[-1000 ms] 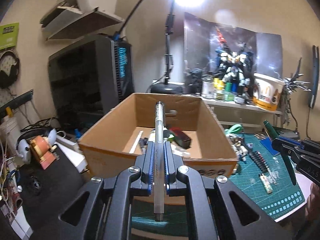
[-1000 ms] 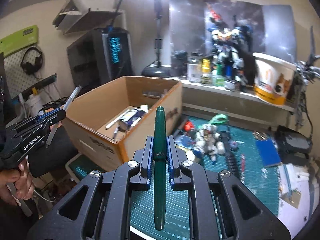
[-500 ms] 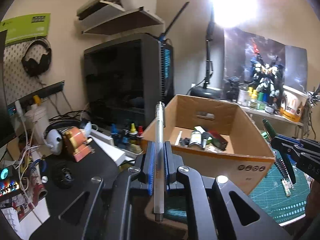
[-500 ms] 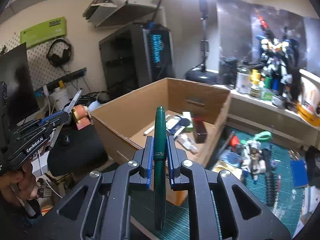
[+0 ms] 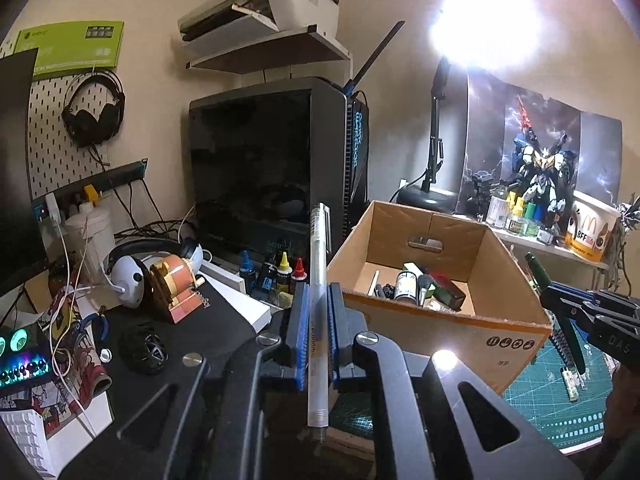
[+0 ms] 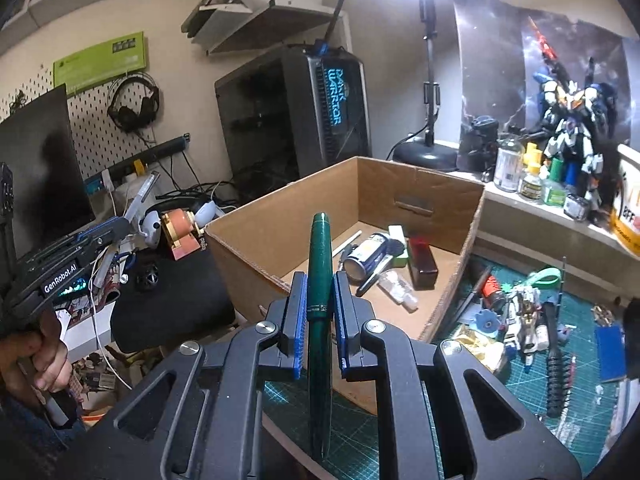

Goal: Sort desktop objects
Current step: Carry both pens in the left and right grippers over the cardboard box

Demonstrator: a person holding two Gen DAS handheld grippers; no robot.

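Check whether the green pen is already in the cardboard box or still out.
Out: the green pen sits clamped in the right hand-held gripper, short of the cardboard box.

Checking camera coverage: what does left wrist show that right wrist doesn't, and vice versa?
Left wrist only: ink bottles in front of the PC tower, and the clear pen seen in close-up in the left hand-held gripper.

Right wrist only: model kit parts on the cutting mat, and the green pen in close-up in the right hand-held gripper.

Both: cardboard box, white headset.
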